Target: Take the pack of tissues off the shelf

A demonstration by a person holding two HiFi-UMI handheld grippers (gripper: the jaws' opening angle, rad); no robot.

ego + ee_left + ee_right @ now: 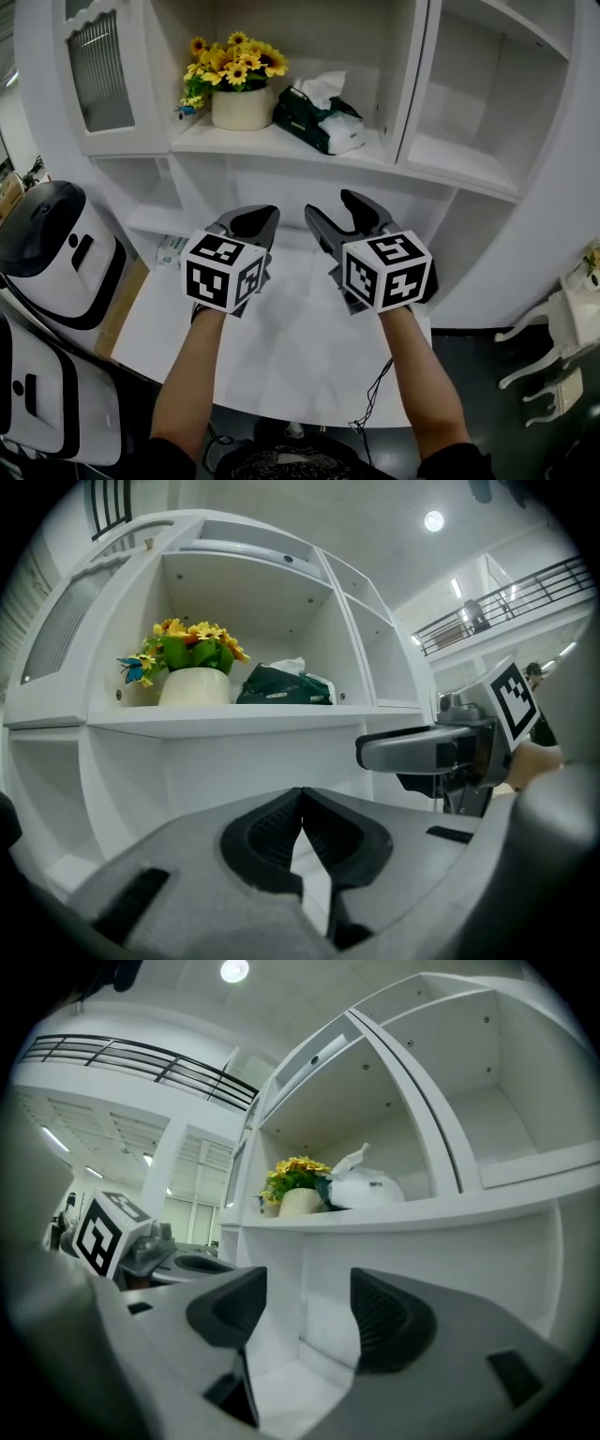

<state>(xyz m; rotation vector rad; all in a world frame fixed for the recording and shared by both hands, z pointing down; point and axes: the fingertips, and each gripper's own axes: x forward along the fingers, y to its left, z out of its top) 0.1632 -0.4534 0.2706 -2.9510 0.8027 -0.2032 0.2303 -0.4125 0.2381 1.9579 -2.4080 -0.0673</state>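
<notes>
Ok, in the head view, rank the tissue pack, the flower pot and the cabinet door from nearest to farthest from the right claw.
1. Tissue pack: on the shelf, just above the right claw.
2. Flower pot: same shelf, left of the pack.
3. Cabinet door: far upper left, beyond the pot.

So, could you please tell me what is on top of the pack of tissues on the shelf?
A white tissue sticks up from the top of the pack of tissues; nothing else rests on it. Its underside, against the shelf, is covered.
</notes>
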